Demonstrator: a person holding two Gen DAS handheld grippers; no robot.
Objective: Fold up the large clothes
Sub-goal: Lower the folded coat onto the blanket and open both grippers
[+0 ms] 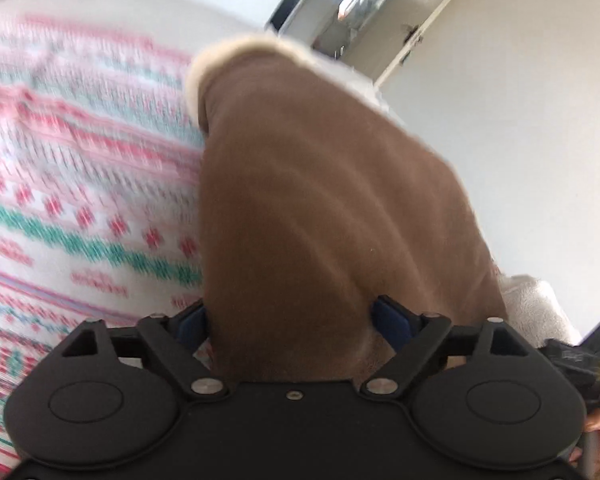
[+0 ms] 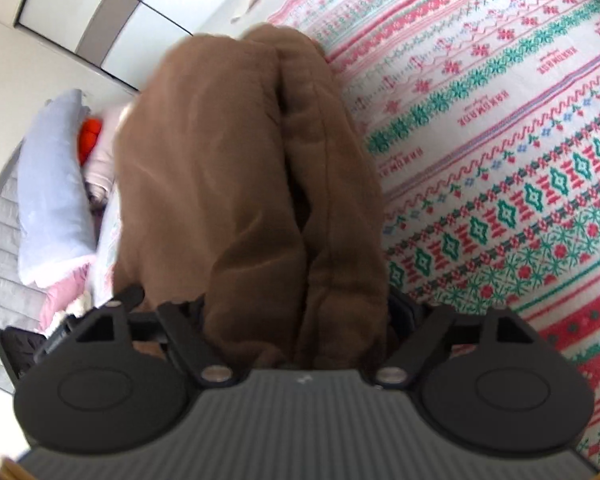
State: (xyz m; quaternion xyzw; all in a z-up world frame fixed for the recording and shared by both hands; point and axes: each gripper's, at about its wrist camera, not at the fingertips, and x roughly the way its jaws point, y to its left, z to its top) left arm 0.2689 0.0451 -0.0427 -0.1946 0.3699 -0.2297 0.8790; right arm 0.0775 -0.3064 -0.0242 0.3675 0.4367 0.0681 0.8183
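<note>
Above the patterned bedspread [image 2: 500, 152], each claw grips a thick bunch of the brown fleece-lined garment [image 1: 320, 200]. Left claw [image 1: 290, 320] and right claw [image 2: 296, 312] stand wide, because the bunched fabric fills the jaws. Lifting both ends probably keeps the garment clear for folding.

Patterned bedspread [image 2: 500, 140], blue pillow [image 2: 52, 192]

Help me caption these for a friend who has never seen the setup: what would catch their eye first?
The big brown garment fills the middle of both views, bunched between the fingers of the left tool and the right tool. Under it lies a bedspread with pink and green patterned stripes. In the left view, a cream fleecy edge trims the garment's far end.
</note>
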